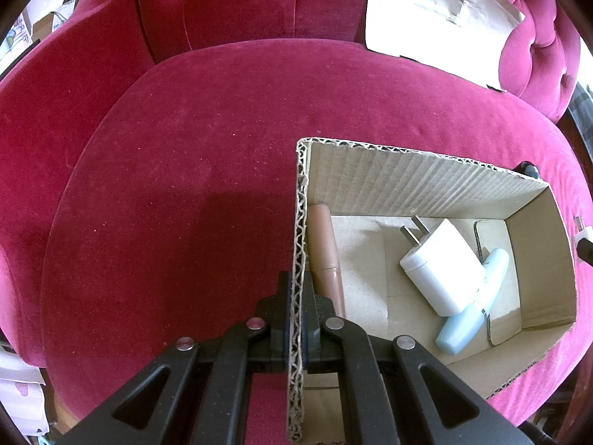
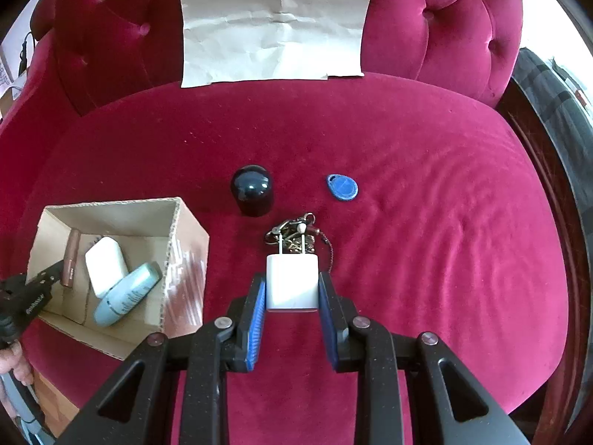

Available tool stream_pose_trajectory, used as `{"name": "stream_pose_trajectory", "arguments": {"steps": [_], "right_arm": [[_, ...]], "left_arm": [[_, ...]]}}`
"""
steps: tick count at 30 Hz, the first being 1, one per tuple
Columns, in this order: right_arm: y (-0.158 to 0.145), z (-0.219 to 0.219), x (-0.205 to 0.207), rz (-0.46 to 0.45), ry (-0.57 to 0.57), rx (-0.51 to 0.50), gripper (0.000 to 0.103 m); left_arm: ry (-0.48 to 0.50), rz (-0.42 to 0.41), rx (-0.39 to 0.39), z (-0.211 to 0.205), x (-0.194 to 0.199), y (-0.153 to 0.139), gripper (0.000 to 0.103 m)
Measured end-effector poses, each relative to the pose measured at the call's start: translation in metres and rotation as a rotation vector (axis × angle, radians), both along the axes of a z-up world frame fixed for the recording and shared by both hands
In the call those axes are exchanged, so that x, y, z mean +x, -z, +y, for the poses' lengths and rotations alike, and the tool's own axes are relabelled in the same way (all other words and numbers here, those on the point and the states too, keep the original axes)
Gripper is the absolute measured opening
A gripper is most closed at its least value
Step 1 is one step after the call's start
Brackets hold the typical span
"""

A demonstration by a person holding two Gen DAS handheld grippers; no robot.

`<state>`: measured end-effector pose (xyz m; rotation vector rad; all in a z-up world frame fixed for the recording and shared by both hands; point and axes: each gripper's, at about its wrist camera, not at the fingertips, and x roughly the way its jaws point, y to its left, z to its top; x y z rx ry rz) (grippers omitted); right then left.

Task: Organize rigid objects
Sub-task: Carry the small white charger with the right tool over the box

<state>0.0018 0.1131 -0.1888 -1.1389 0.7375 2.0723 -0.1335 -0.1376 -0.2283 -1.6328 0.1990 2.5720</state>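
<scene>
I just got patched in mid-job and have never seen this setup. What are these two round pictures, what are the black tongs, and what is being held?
No robot here: a person holds a two-finger gripper in each hand, each carrying a wide-angle camera. The left camera shows the left gripper clamped on the wall of a cardboard box holding a white charger, a pale blue bottle and a brown tube. The right camera shows the right gripper holding a second white charger. On the red sofa lie a black cap, a blue key tag and a bunch of keys.
</scene>
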Motion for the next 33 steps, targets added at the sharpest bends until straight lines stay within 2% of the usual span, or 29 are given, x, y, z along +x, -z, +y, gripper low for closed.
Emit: {"name": "stream_pose_trajectory", "arguments": {"steps": [18, 33], "right_arm": [[-0.037, -0.029, -0.026, 0.041, -0.036, 0.043, 0.028], [-0.042, -0.059, -0.064, 0.071, -0.113, 0.023, 0.028]], "left_arm": [[0.003, 0.001, 0.004, -0.001, 0.003, 0.000, 0.003], [0.007, 0.002, 0.003, -0.002, 0.006, -0.001, 0.003]]}}
